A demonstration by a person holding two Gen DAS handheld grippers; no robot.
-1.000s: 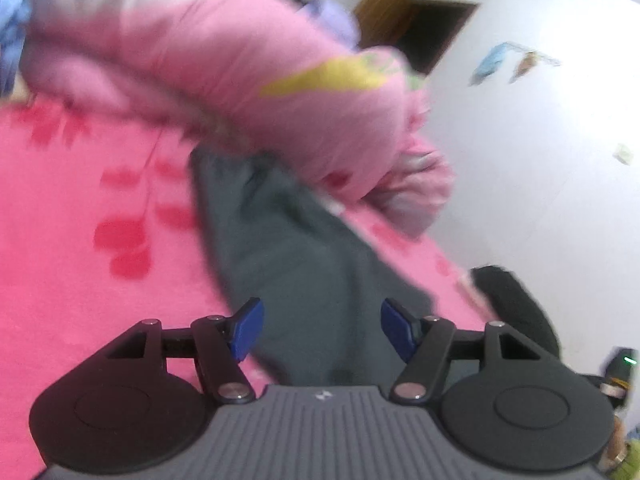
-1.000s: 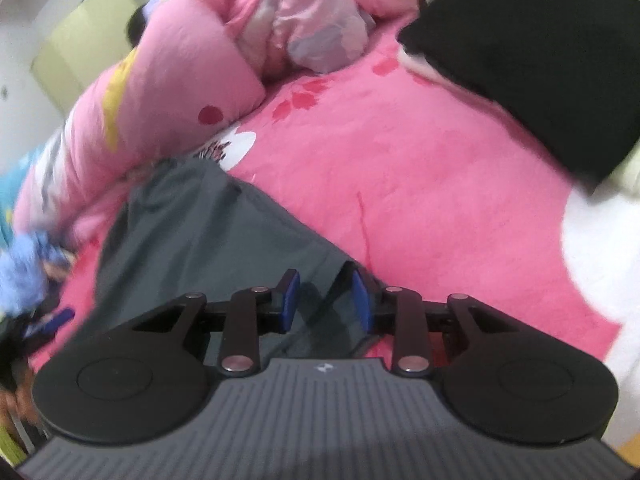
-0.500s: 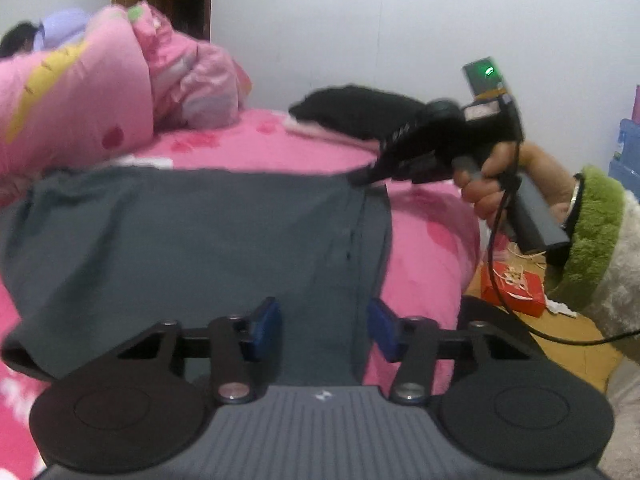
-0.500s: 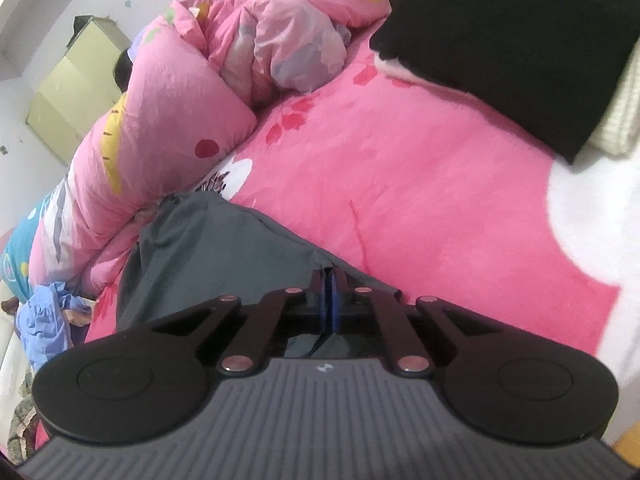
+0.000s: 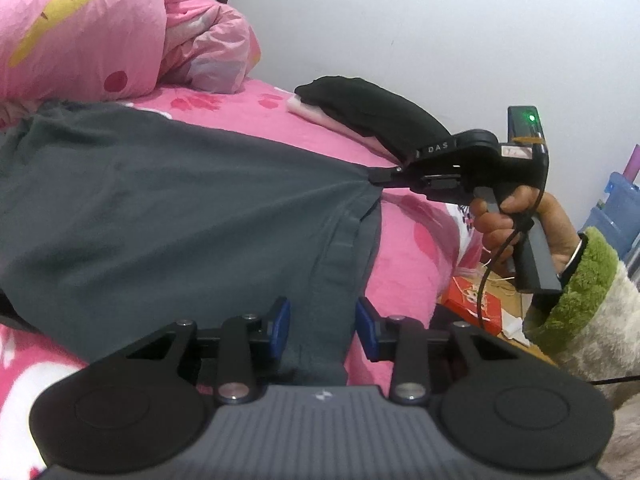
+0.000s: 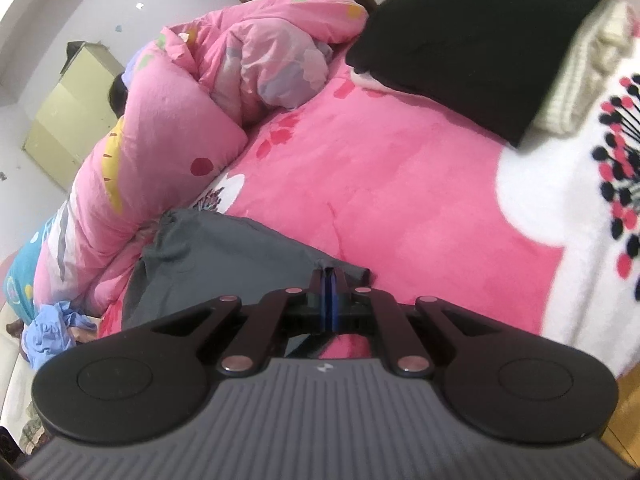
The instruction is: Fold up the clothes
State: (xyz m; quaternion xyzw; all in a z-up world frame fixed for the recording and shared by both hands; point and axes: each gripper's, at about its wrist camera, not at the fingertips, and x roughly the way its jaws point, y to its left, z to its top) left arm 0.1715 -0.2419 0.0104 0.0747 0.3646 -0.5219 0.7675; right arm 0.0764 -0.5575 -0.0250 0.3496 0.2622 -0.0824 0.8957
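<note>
On the pink bed cover [image 6: 400,184] a dark grey garment [image 5: 160,208] was spread, its far end tucked against the heaped pink quilt [image 6: 160,152] and its near hem hanging at the bed's edge. One hem corner was pinched between the closed fingers of the right gripper [image 6: 330,280], and in the left wrist view the cloth was seen drawn into radiating creases at that pinch. The left gripper [image 5: 322,330] was held part-open, its blue pads [image 5: 282,326] standing either side of the hem band, which passed between them; no contact of the pads with the cloth could be made out.

The step in hand was judged to be the taking hold of the hem at two points, before any fold was laid. For the next move, a closing of the left fingers on the band was judged to be called for, then a lift of both corners together so that the hem could be carried toward the quilt end.

Open cover was seen beyond the right gripper, between the garment and a folded black garment [image 6: 480,28] lying near the far side with a cream knit [image 6: 580,72] beneath it. Room on the quilt side was scant. Past the near edge of the bed a red packet [image 5: 476,304] was seen lower down.
</note>
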